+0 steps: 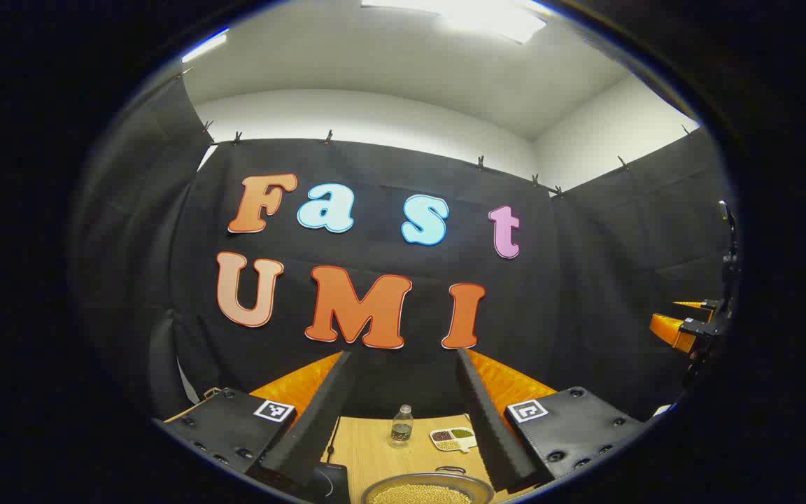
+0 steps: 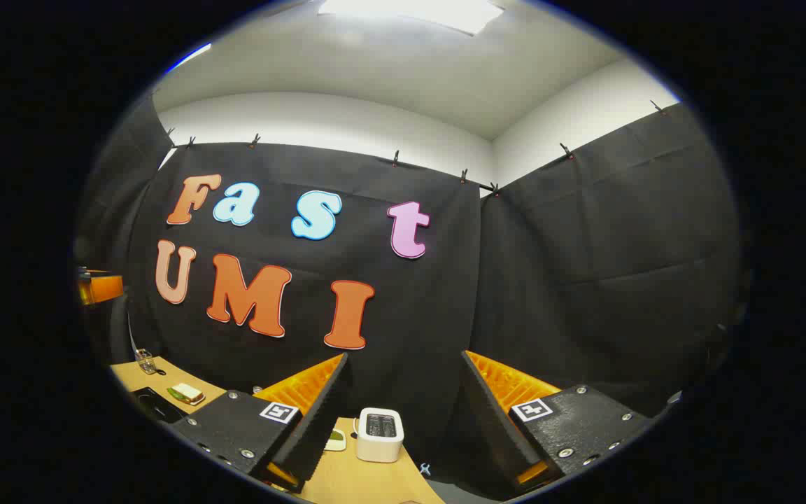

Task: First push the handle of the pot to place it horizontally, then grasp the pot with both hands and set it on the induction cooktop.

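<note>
Two grippers are raised well above the wooden table (image 1: 375, 448), both tipped toward the black cloth wall, and neither holds anything.

From the left gripper view, the left gripper (image 1: 403, 420) has its fingers spread wide apart with empty air between them. At six o'clock, at the very bottom edge, sits the pot (image 1: 427, 490), a metal rim filled with pale yellow beans, with a small loop of handle just behind the rim. Beyond it, toward twelve o'clock on the table, stand a small clear bottle (image 1: 401, 425) and, just to its right, a divided dish (image 1: 452, 439) of beans in separate compartments. A dark flat object (image 1: 329, 483) shows at seven o'clock beside the pot; I cannot tell what it is. Far off at three o'clock the other gripper is held up in the air.

From the right gripper view, the right gripper (image 2: 403, 413) is likewise parted and empty. Between its fingers a white toaster (image 2: 380, 434) stands on the table. At eight o'clock lies a small green-and-white object (image 2: 186, 393).
</note>
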Motion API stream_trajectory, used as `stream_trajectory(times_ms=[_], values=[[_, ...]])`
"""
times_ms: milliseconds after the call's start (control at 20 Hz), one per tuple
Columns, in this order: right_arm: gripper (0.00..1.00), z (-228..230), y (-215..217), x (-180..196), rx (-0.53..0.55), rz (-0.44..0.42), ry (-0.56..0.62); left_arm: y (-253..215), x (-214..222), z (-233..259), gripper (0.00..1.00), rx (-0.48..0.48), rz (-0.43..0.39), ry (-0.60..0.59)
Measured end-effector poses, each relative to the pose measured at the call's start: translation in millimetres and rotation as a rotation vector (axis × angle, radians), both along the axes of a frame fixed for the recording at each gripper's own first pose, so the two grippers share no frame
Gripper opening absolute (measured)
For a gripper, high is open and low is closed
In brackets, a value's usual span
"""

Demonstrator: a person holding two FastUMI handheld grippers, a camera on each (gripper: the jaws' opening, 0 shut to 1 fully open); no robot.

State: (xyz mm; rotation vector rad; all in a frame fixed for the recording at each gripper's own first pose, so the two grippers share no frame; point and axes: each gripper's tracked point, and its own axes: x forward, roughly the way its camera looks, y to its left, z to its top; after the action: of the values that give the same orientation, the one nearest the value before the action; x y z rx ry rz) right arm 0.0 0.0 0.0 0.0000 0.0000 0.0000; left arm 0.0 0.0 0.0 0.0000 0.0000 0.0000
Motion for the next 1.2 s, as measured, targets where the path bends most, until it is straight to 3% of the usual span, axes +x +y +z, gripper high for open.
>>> stream_trajectory(times_ms=[750,850,950,1200], values=[[0.95,-0.9,-38.0,-5.0,-0.029,-0.044,-0.006,-12.9,2.1,6.8,0.98,0.039,0.015,-0.047],[0.97,-2.2,-36.5,-2.7,-0.030,-0.039,-0.001,-12.2,3.0,4.3,0.92,0.037,0.017,-0.040],[0.95,-4.3,-35.3,-2.0,-0.024,-0.032,0.000,-10.8,2.5,4.1,0.98,0.039,0.024,-0.042],[0.95,-7.9,-38.2,3.2,-0.018,-0.031,0.004,-13.6,3.5,-0.2,0.98,0.050,0.025,-0.034]])
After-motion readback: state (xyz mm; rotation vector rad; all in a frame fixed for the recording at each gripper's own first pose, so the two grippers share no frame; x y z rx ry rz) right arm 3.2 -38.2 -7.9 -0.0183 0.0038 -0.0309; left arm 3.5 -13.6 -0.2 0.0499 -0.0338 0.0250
